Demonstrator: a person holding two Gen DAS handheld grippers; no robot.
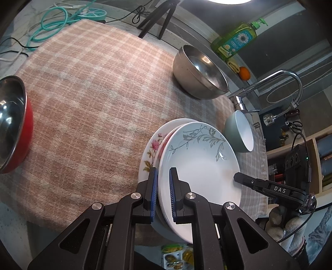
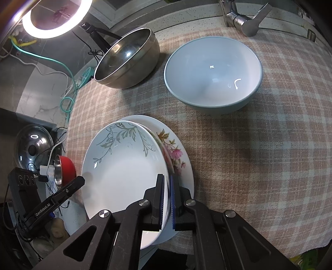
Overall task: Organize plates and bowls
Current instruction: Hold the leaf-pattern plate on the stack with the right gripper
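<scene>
A white plate with a grey leaf pattern [image 1: 201, 157] [image 2: 124, 166] lies tilted on top of a plate with pink flowers [image 1: 151, 149] [image 2: 176, 153] on the checked cloth. My left gripper [image 1: 162, 187] is shut on the leaf plate's near rim. My right gripper [image 2: 167, 193] is shut on the same plate's opposite rim; it shows in the left wrist view [image 1: 267, 187]. A pale green bowl [image 1: 240, 133] [image 2: 213, 74], a steel bowl [image 1: 199, 72] [image 2: 128, 60] and a red bowl with a steel inside [image 1: 12, 122] [image 2: 64, 168] stand around the plates.
A tap [image 1: 269, 87] [image 2: 244, 18] stands beyond the cloth's edge. A green soap bottle [image 1: 236, 39] and an orange [image 1: 243, 73] sit on the ledge. A tripod [image 1: 157, 18], cables [image 1: 51, 22] and a ring light [image 2: 56, 18] lie behind the table. A pot lid [image 2: 33, 145] sits at the left.
</scene>
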